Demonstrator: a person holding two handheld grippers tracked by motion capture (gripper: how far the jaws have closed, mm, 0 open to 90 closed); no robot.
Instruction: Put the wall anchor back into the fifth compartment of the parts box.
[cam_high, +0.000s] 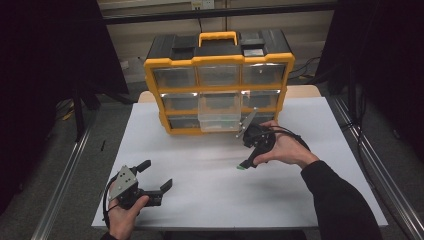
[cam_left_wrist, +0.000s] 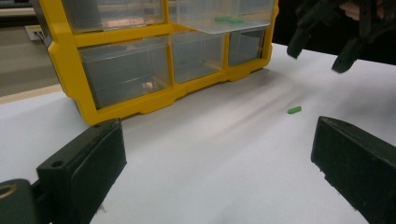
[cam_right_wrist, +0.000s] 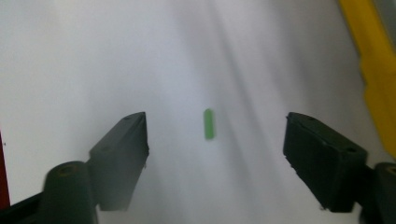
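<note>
A small green stick (cam_right_wrist: 209, 124) lies flat on the white table (cam_high: 210, 195); it is also seen in the high view (cam_high: 241, 168) and in the left gripper view (cam_left_wrist: 294, 110). My right gripper (cam_right_wrist: 215, 140) points down over it, jaws open, one on each side of the stick with a clear gap to each. From the left gripper view the right gripper (cam_left_wrist: 320, 58) hangs a little above the table. My left gripper (cam_high: 157, 175) rests near the front left of the table, open and with nothing between its fingers.
A yellow and black drawer organizer (cam_high: 220, 90) stands at the back of the table. Its middle clear drawer (cam_high: 219, 117) is pulled out and holds green sticks (cam_left_wrist: 229, 19). Dark floor and metal rails lie past both table sides.
</note>
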